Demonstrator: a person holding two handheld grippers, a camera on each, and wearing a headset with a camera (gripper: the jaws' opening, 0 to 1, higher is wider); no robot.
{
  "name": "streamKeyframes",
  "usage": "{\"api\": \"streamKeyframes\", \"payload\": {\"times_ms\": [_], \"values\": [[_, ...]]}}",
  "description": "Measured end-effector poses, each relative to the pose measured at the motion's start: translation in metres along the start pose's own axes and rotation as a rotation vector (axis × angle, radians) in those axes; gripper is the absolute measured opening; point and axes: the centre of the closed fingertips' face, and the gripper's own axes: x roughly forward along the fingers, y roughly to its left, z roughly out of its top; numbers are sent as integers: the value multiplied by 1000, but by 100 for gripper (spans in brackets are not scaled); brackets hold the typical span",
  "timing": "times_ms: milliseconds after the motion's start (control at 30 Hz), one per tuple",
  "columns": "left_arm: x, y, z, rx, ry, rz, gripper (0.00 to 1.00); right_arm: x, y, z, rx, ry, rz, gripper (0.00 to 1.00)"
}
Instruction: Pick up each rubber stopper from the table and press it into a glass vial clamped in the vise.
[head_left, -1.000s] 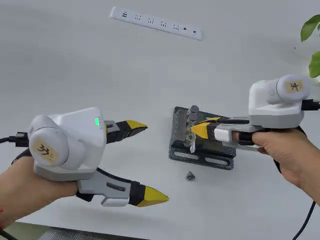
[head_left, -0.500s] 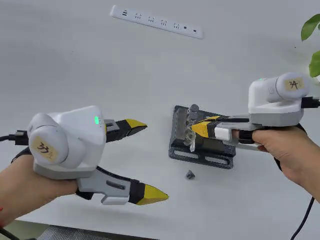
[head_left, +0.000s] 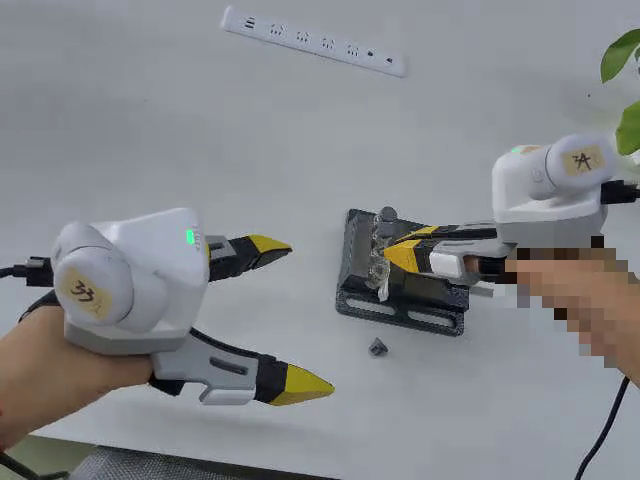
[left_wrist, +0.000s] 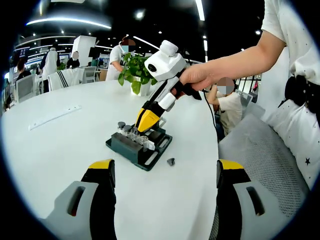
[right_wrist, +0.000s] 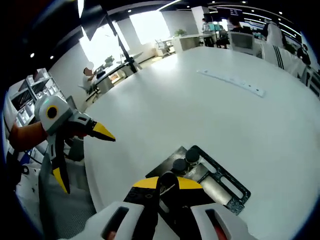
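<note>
At the lower left of the head view, the left hand-held gripper (head_left: 305, 313) hovered above the white table (head_left: 200, 130) with its yellow-tipped jaws spread wide and nothing between them. A tan sticker (head_left: 82, 295) on its rounded white body carried the handwritten number "33".

Below the frame's centre, a loose stopper (head_left: 379, 348) lay on the table just beside the near edge of the dark vise (head_left: 400, 310). The vise clamped a row of clear glass vials (head_left: 379, 250), and the farthest one was already capped with a grey plug (head_left: 387, 215).

The right hand-held gripper (head_left: 392, 255) reached in from the right edge over the vials. Its jaws were narrowed on a dark stopper (right_wrist: 168, 179), pinched between the yellow tips. Its own tan label (head_left: 583, 160) carried handwriting that looked like "3A".

A white power strip (head_left: 315, 42) lay at the upper centre, and green plant leaves (head_left: 622, 55) showed at the upper right edge. The gripper views showed an open office with ceiling strip lights, other white tables and seated people.
</note>
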Motion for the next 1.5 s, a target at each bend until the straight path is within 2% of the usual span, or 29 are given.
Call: {"api": "streamKeyframes", "payload": {"times_ms": [167,233,300,467,733,1033,1500], "values": [[-1,0,1,0,-6,5,82,-7,9,2,-155,70,-27,6],[-2,1,0,-1,-8,7,82,-4,3,5,-206,90,-30,6],[-2,1,-1,-3,-9,9,82,-3,4,7,-251,111,-26,6],[-3,1,-3,-8,-14,15,82,-3,7,7,-427,194,-43,6],[-5,1,-5,-15,-20,21,82,2,8,6,-552,256,-36,6],[-4,1,-4,-15,-21,21,82,4,5,1,-588,278,-44,6],[-3,-1,-4,-17,-21,18,82,5,6,2,-618,291,-48,6]]}}
